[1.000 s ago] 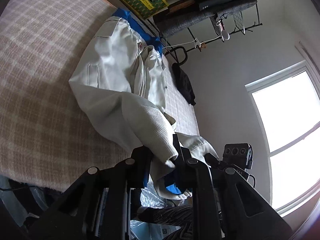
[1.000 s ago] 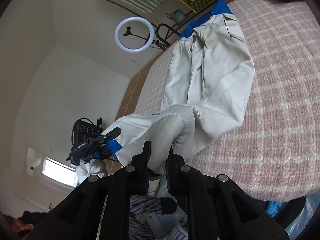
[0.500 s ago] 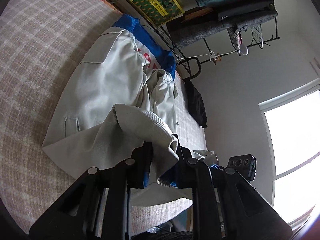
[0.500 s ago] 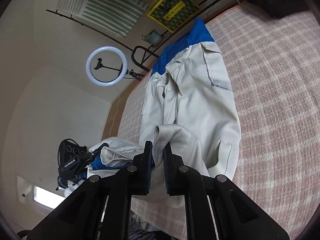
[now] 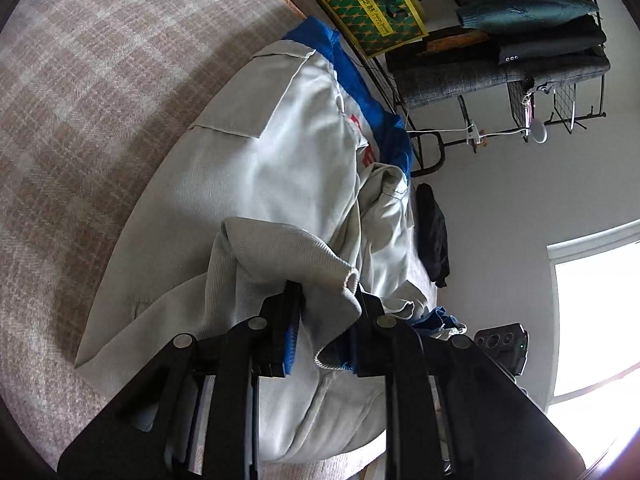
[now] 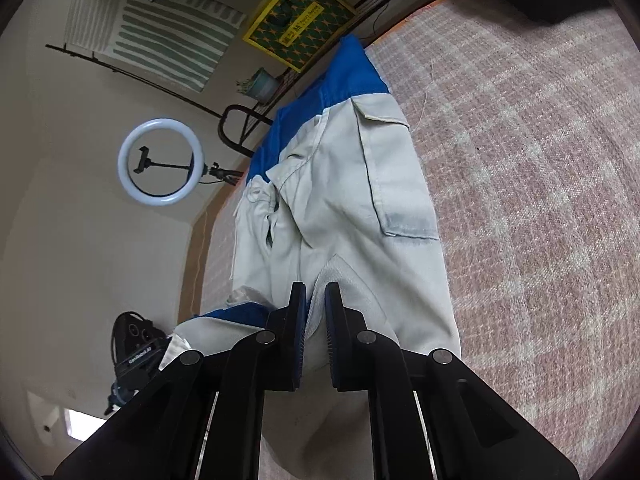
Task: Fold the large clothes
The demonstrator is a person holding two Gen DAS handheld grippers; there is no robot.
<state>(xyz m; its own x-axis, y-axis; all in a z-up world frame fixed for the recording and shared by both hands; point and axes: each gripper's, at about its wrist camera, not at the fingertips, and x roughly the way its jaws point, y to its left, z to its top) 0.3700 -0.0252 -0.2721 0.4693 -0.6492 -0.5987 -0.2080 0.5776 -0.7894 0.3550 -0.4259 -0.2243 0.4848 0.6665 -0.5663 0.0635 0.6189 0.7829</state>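
Note:
A cream jacket (image 5: 260,168) with a blue yoke lies lengthwise on the plaid bedspread (image 5: 100,100). My left gripper (image 5: 328,300) is shut on a bunched piece of its ribbed hem (image 5: 280,248), held just above the jacket's body. In the right wrist view the same jacket (image 6: 340,208) shows a flap pocket and a blue top. My right gripper (image 6: 316,292) is shut on a thin fold of the ribbed hem (image 6: 340,276), low over the jacket. The fabric under both grippers is hidden by their black frames.
A black garment (image 5: 434,236) lies on the bed beyond the jacket. At the bed's head stand a wire rack of folded clothes (image 5: 520,40) and a yellow-green box (image 5: 372,4). A ring light (image 6: 160,162) stands beside the bed. Bare bedspread (image 6: 540,200) stretches to the right.
Both grippers carried the ribbed hem from past the bed's near edge forward and down over the jacket toward its blue top. The lower part now lies doubled over the body.

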